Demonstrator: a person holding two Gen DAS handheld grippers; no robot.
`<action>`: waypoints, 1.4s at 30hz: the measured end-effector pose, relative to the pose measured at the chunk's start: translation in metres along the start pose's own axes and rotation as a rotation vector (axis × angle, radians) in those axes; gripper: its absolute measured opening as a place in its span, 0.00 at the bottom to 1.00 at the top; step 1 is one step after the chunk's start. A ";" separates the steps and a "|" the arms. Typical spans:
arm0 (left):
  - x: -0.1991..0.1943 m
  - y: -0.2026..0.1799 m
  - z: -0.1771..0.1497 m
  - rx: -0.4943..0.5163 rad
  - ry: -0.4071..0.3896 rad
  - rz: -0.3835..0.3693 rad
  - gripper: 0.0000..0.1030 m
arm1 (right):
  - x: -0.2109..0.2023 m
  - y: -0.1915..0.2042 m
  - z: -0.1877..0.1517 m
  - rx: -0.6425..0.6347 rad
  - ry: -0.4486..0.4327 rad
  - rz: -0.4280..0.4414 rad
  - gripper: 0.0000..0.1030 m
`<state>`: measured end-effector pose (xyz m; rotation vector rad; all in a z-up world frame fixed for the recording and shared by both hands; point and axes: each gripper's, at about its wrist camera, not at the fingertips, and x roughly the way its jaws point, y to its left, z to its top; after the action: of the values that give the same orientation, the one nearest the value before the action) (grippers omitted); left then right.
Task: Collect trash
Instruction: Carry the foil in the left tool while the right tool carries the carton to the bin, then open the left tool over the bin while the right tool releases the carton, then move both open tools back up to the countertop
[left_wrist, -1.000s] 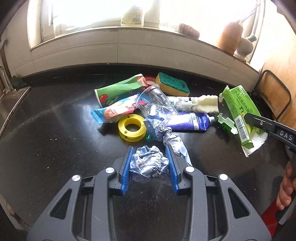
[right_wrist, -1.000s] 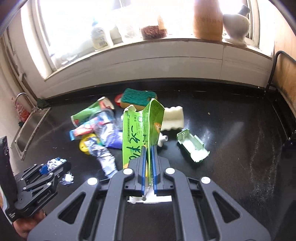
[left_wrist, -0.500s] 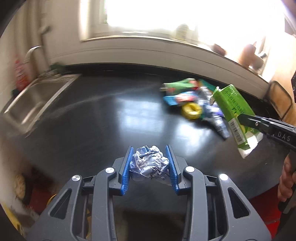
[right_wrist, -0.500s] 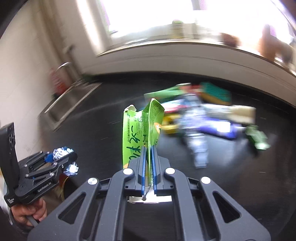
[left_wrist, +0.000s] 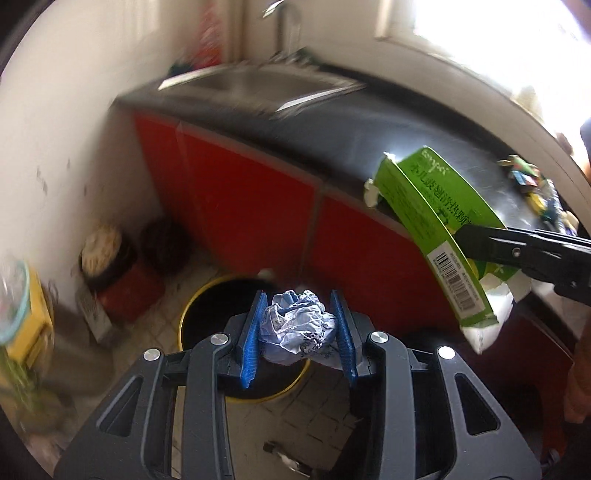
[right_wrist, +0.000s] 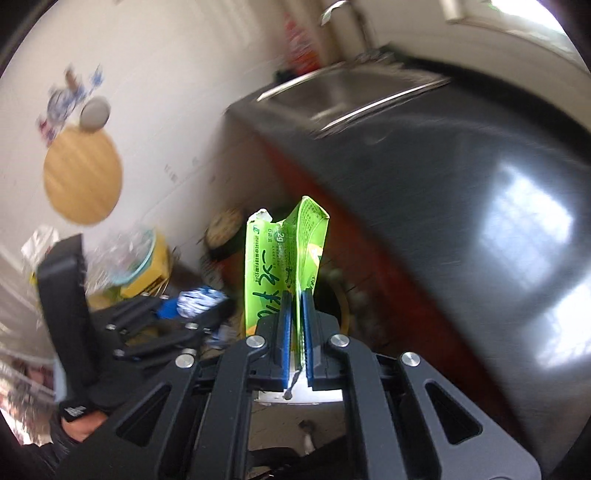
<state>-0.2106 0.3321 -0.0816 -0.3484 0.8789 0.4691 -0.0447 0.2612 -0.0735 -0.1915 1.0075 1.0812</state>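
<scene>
My left gripper (left_wrist: 300, 306) is shut on a crumpled blue-white wrapper ball (left_wrist: 295, 331) and holds it right above a black, yellow-rimmed trash bin (left_wrist: 207, 314) on the floor. My right gripper (right_wrist: 295, 295) is shut on a flattened green carton (right_wrist: 284, 258). The carton also shows in the left wrist view (left_wrist: 436, 229), held to the right above the bin by the right gripper (left_wrist: 465, 240). The left gripper with the wrapper also shows in the right wrist view (right_wrist: 207, 302), at the lower left.
A red cabinet front (left_wrist: 251, 199) under the dark counter (left_wrist: 369, 133) stands behind the bin. A steel sink (right_wrist: 351, 92) is set in the counter. Leftover trash (left_wrist: 532, 188) lies far right on the counter. Yellow box and pots (left_wrist: 110, 258) crowd the floor left.
Both grippers have swung left off the counter and down toward the floor, each still holding its item. The bin has come into view under the left gripper.
</scene>
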 end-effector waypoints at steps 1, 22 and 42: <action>0.010 0.013 -0.008 -0.027 0.014 0.000 0.34 | 0.015 0.010 -0.003 -0.007 0.021 0.016 0.07; 0.168 0.102 -0.070 -0.202 0.177 -0.043 0.39 | 0.222 0.017 -0.018 0.039 0.311 -0.044 0.07; 0.118 0.089 -0.058 -0.146 0.114 0.050 0.89 | 0.153 0.021 -0.017 0.036 0.223 0.030 0.87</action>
<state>-0.2299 0.4091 -0.2191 -0.4919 0.9676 0.5655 -0.0571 0.3606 -0.1930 -0.2728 1.2317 1.0847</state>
